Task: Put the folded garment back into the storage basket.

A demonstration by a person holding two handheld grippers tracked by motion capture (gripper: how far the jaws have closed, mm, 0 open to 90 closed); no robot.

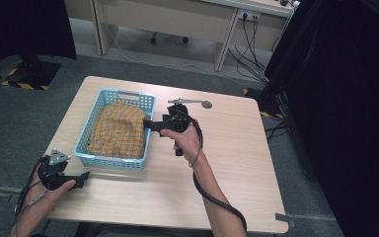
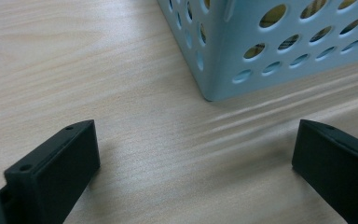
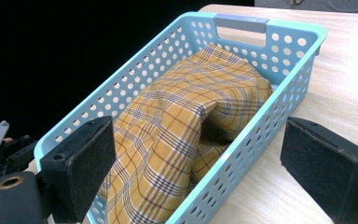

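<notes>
My right gripper [image 1: 148,124] hovers at the rim of the light blue perforated plastic basket [image 3: 279,44], its 2 fingers [image 3: 81,161] spread wide apart with nothing between them, lined up to reach the crumpled yellow plaid cloth [image 3: 186,126] lying inside the basket, just ahead of them. My left gripper [image 1: 85,176] rests low on the pale wooden desk [image 2: 74,60], fingers [image 2: 60,163] also wide apart and empty, the basket's near corner just ahead, probably ready to steady it.

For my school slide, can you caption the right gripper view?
Open right gripper hovers over a blue basket holding a yellow plaid cloth.
</notes>
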